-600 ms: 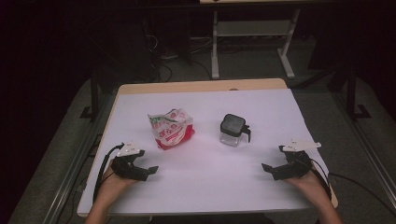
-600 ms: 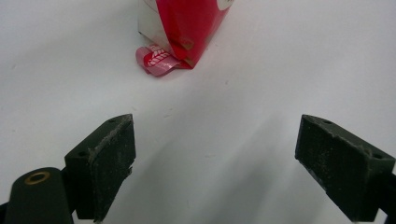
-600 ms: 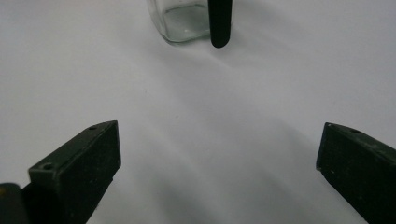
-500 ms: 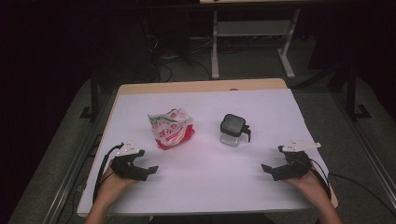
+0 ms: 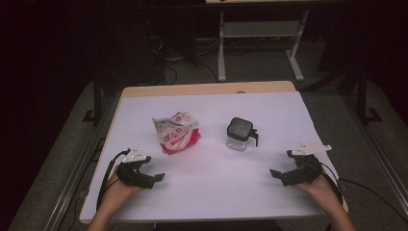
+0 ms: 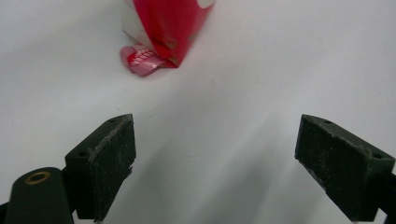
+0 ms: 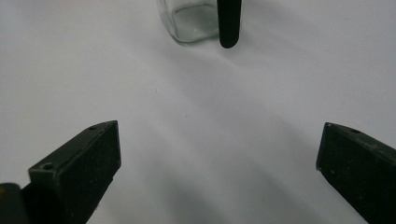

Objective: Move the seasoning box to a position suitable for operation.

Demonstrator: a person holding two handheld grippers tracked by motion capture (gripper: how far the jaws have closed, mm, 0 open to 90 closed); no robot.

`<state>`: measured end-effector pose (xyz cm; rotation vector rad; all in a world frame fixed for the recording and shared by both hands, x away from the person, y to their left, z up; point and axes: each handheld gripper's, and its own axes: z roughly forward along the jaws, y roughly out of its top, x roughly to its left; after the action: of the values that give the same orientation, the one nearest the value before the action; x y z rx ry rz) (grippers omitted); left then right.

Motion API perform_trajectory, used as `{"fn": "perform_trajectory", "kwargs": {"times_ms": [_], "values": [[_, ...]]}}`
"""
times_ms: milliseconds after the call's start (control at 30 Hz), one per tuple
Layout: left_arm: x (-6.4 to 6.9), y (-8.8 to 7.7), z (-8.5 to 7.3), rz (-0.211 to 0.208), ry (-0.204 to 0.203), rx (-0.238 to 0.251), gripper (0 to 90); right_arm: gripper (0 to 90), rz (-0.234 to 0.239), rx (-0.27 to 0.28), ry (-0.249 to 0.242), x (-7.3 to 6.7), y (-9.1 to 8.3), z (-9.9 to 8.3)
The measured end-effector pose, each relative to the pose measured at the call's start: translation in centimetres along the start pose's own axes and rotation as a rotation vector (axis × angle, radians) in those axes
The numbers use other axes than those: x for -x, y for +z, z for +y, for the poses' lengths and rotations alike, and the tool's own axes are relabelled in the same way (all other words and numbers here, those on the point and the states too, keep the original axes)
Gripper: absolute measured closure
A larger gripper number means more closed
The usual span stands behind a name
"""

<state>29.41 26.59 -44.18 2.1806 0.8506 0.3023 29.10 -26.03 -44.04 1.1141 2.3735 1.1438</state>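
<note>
Two things and two grippers on one table, listed from the person's side.

- Table [image 5: 211,197]: white top, wooden strip along the far edge; dark floor around it.
- Bag [image 5: 175,132]: red, white and green, crumpled, standing left of the table's middle, nearer the far edge than the near one. In the left gripper view its red bottom end [image 6: 163,35] sits at the top, well ahead of the jaws.
- Jar [image 5: 239,135]: clear glass with a black lid and a black handle, upright, right of the middle, apart from the bag. In the right gripper view its glass base [image 7: 191,21] and handle tip lie at the top, well ahead of the jaws.
- Left gripper [image 5: 144,175]: near the near left corner, held in a hand, pointing toward the table's middle. Jaws wide apart, nothing between them, bare table below [image 6: 212,154].
- Right gripper [image 5: 284,175]: near the near right corner, held in a hand, pointing toward the middle. Jaws wide apart, nothing between them [image 7: 217,163].
</note>
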Motion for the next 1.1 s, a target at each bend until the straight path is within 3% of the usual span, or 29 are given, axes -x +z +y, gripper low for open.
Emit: {"fn": "perform_trajectory", "kwargs": {"times_ms": [133,400,667,833,1100], "values": [[0.3,-0.1,-0.1,-0.002,-0.003,0.012,12.1,0.0,0.005,-0.005,-0.041,-0.6,0.2,0.9],[0.4,-0.1,-0.3,-0.007,0.012,0.001,12.2,0.0,0.01,-0.026,-0.062,-0.7,0.3,2.3],[0.5,-0.1,-0.4,-0.013,-0.001,0.01,12.2,0.0,0.009,-0.06,-0.076,-0.3,0.2,3.7],[0.5,-0.1,-0.3,-0.017,0.009,0.007,12.2,0.0,-0.009,-0.089,-0.118,-0.1,0.2,5.0],[0.6,-0.1,-0.3,-0.02,0.001,0.013,12.3,0.0,-0.003,-0.108,-0.139,0.1,0.3,6.5]]}}
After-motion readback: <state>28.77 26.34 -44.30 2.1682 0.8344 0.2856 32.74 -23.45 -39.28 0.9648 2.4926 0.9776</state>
